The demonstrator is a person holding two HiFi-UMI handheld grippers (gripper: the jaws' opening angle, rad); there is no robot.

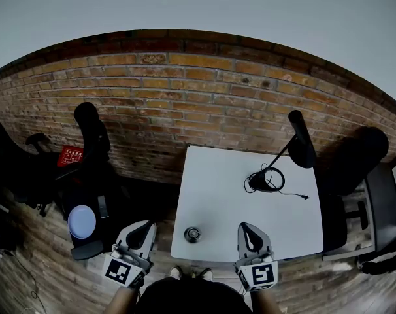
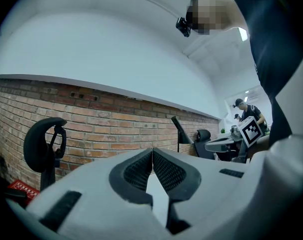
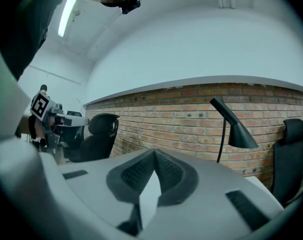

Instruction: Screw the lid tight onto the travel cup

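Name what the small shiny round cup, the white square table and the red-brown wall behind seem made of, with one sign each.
Small shiny round cup: likely metal, glinting grey rim; too small to be sure. White square table: smooth matt top, perhaps laminate. Red-brown wall: brick, visible mortar courses.

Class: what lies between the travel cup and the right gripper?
Nothing. The head view shows only bare white table between the travel cup and the right gripper, whose jaws are together.

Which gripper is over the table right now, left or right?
The right gripper, over the white table at its near edge, right of the travel cup. The left gripper is off the table's left side, above the wood floor.
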